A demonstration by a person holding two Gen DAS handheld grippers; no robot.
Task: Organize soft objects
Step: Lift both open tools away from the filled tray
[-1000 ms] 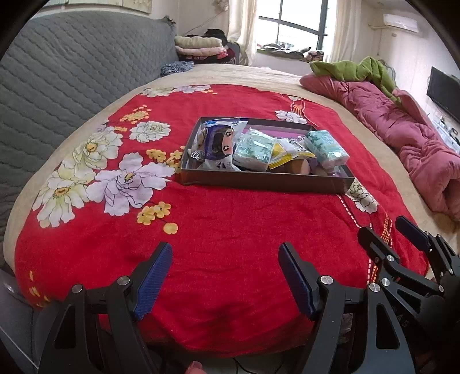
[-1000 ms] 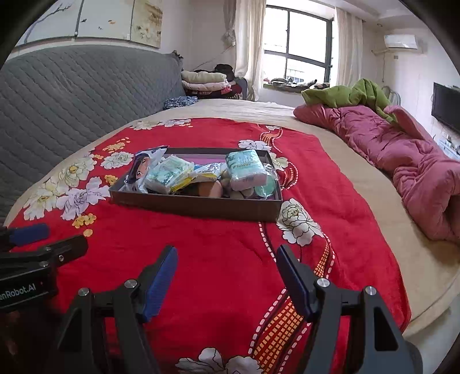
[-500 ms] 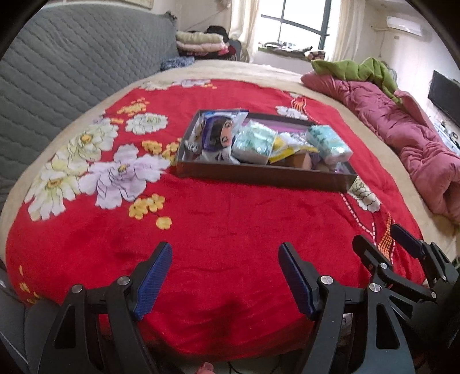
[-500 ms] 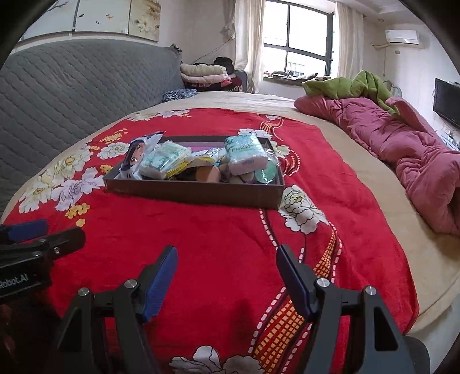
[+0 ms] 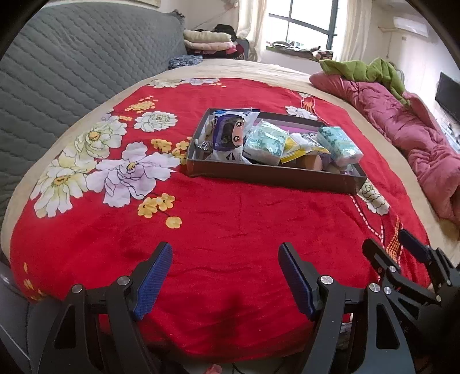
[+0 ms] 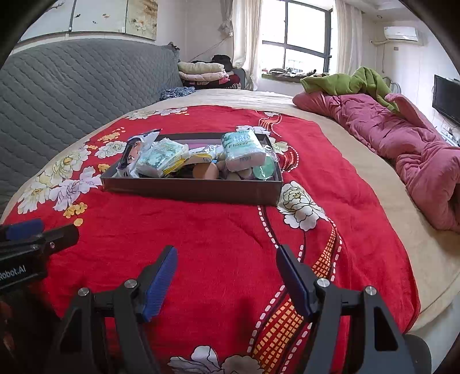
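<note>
Soft packets [image 5: 266,141] heaped in tray [image 5: 270,175] mid-bed, corralled for sorting; left gripper [image 5: 224,276] and right gripper [image 6: 225,279] hover short, fingers spread wide, empty.

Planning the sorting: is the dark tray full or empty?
Full: the tray is heaped with packets rising above its rim.

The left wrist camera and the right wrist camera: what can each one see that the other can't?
Only the left wrist view shows the big white and lilac flowers up close, and the right tongs at its right edge.

Only the right wrist view shows the paintings above the grey headboard, the round green thing in the tray, and the left tongs at its left edge.

Both show the tray of soft packets on the red blanket, the pink quilt, the window, and open, empty tongs in front.
</note>
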